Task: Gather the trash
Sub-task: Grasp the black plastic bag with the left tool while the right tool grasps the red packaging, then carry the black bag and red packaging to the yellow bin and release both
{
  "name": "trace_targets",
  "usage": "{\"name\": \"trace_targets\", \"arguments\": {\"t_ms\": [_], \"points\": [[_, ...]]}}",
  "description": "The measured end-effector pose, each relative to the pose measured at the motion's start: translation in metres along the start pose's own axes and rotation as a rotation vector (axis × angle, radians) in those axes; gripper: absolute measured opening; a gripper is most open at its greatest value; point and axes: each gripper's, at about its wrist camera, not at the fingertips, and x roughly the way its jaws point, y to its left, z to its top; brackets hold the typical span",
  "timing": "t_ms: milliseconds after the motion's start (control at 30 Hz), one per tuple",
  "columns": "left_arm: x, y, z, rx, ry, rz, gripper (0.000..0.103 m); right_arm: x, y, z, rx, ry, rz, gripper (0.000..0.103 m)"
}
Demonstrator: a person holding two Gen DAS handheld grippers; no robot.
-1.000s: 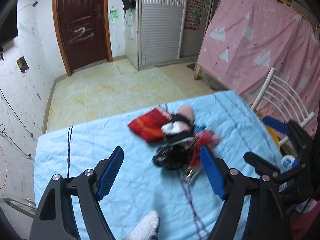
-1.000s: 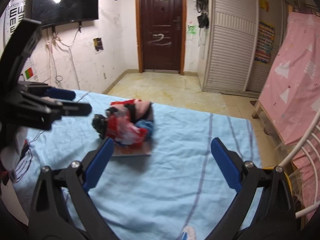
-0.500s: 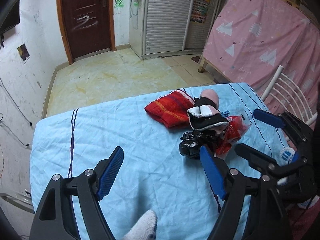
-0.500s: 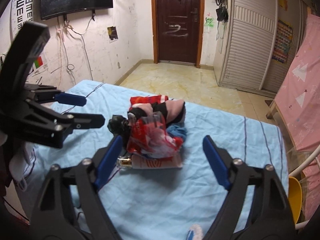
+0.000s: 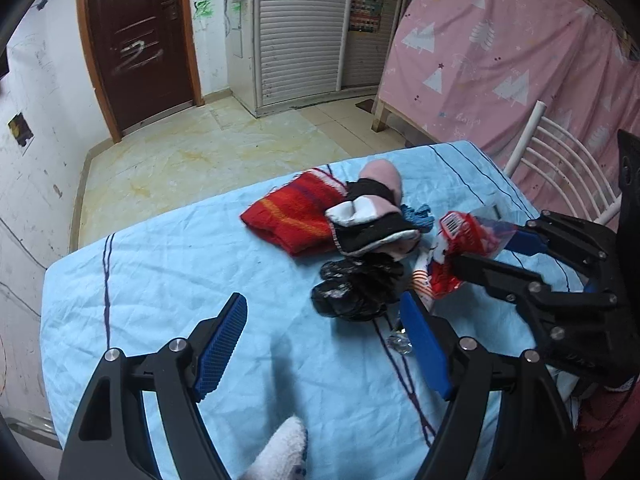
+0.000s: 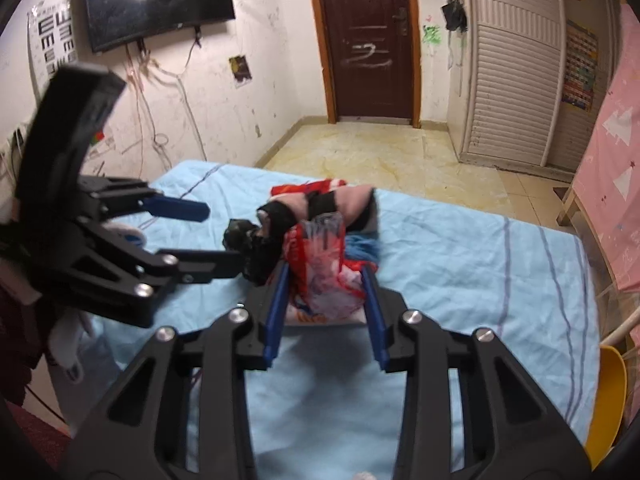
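Observation:
A red plastic snack bag (image 6: 320,264) stands up from the pile on the light blue sheet (image 6: 460,264). My right gripper (image 6: 324,280) is closing its jaws, and both blue pads press on the bag's sides. The left wrist view shows the same bag (image 5: 460,248) pinched at the right gripper's (image 5: 488,250) tips. A crumpled black plastic bag (image 5: 356,288) lies just left of it. My left gripper (image 5: 324,308) hangs open over the sheet, its tips framing the black bag without touching it. A flat printed packet (image 6: 320,318) lies under the red bag.
A red striped knit piece (image 5: 296,216), a pink and black sock (image 5: 372,208) and a blue knit scrap (image 5: 418,216) lie behind the trash. A small clear wrapper (image 5: 398,342) is near my left gripper's right finger. A white chair back (image 5: 560,160) and yellow seat (image 6: 608,392) flank the right edge.
My right gripper's jaws have come together from wide open onto the red snack bag. My left gripper has sunk a little toward the pile, still open.

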Motion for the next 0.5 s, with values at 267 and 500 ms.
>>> {"name": "trace_targets", "arguments": {"t_ms": [267, 500], "points": [[0.018, -0.021, 0.011, 0.024, 0.014, -0.021, 0.067, -0.022, -0.024, -0.012, 0.054, -0.023, -0.026, 0.034], [0.024, -0.033, 0.007, 0.040, 0.043, -0.007, 0.021, -0.033, -0.037, -0.018, 0.085, -0.044, -0.036, 0.034]]}}
